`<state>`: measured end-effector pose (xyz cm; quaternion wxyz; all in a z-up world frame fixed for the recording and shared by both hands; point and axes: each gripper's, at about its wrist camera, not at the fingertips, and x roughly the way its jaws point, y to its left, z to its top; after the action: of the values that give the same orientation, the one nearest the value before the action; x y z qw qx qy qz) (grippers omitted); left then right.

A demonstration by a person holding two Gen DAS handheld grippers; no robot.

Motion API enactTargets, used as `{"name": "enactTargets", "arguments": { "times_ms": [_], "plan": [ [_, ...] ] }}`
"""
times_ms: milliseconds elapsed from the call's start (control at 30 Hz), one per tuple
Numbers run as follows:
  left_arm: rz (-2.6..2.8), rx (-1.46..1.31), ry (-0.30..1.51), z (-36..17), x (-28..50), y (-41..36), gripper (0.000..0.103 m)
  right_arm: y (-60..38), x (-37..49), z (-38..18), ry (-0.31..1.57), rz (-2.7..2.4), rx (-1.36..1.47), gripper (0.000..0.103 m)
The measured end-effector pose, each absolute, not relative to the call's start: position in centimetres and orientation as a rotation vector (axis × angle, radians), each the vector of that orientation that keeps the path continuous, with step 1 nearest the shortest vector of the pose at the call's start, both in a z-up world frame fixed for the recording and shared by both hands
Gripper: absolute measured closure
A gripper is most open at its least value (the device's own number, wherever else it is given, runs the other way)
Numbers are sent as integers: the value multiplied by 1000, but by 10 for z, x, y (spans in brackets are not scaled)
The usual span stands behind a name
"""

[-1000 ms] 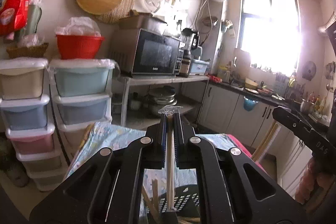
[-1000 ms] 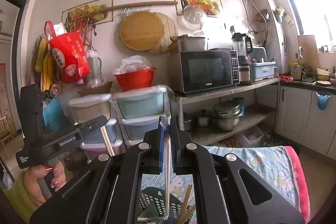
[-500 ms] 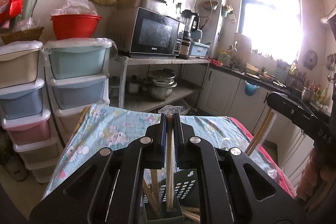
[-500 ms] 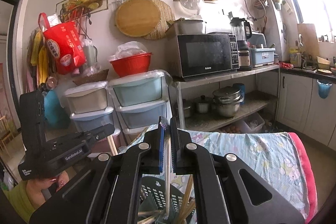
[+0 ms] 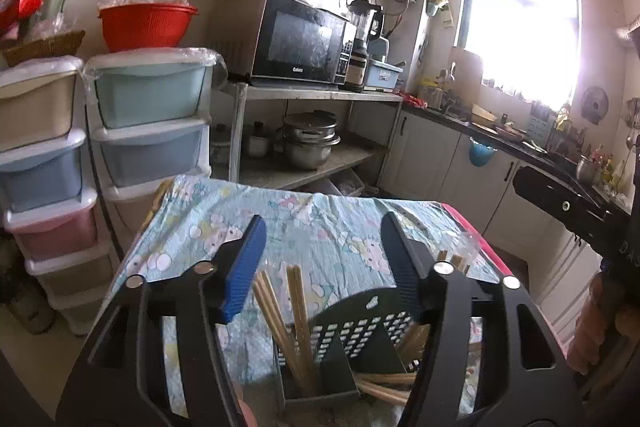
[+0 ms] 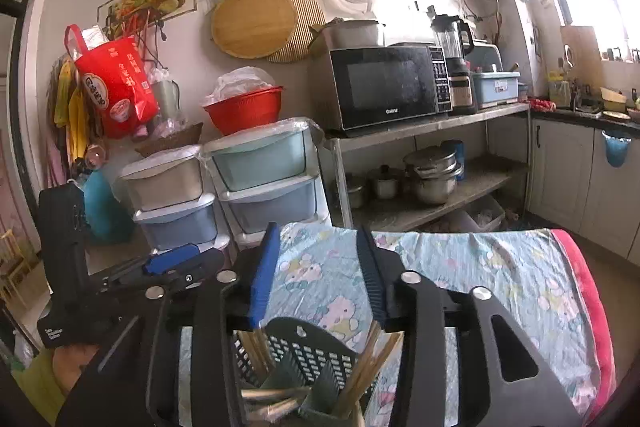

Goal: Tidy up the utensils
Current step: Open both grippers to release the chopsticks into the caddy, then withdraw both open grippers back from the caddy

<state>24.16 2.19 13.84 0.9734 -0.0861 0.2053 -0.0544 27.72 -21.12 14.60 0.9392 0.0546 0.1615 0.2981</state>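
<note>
Since the frame a second before, both tongs had tipped downward over the holder and let go of the chopsticks they had been pinching: the left tongs (image 5: 322, 247) stood wide apart with nothing between them, and the right tongs (image 6: 318, 267) were likewise spread and empty. The tabletop (image 5: 320, 223), draped in a pale blue cartoon-print cloth with a red border along its right edge, carried the dark perforated utensil holder (image 5: 360, 331) at its near edge, directly beneath both tongs. In the left wrist view a bundle of wooden chopsticks (image 5: 296, 311) leaned upright in the holder's left compartment, with more lying at a slant in the right one; the right wrist view showed chopsticks (image 6: 372, 359) in one compartment and what looked like metal utensil handles (image 6: 268, 399) in another. The step in hand appeared to be the release of a pair into the holder. The next move would likely call for lifting both tongs clear without snagging the standing sticks, then seeking any utensils not yet sorted; none showed on the cloth.
</note>
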Motion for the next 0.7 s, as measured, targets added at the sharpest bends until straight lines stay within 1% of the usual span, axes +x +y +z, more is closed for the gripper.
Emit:
{"name": "enactTargets", "arguments": {
  "times_ms": [67,133,167,233,300,367,500,600,667,700],
  "plan": [
    [-106,-179,418,137,239,23,40,-213,274,144,335,604,109,63],
    [-103,-183,419,136,236,25,35,-216,271,142,341,602,112,62],
    [-101,-184,421,136,235,25,31,-218,270,141,343,600,115,61],
    [-100,-192,426,135,232,27,27,-221,266,140,348,599,117,59],
    [-100,-199,427,134,228,28,25,-223,262,140,348,596,116,58],
    [-98,-202,427,133,224,29,16,-224,260,139,351,596,115,56],
    [-96,-202,432,130,217,28,11,-228,251,134,363,596,109,53],
    [-98,-204,442,127,212,28,11,-231,244,130,372,593,106,49],
    [-103,-205,451,124,207,27,11,-234,239,126,379,590,104,43],
    [-104,-203,453,123,205,26,11,-234,237,125,382,589,102,42]
  ]
}}
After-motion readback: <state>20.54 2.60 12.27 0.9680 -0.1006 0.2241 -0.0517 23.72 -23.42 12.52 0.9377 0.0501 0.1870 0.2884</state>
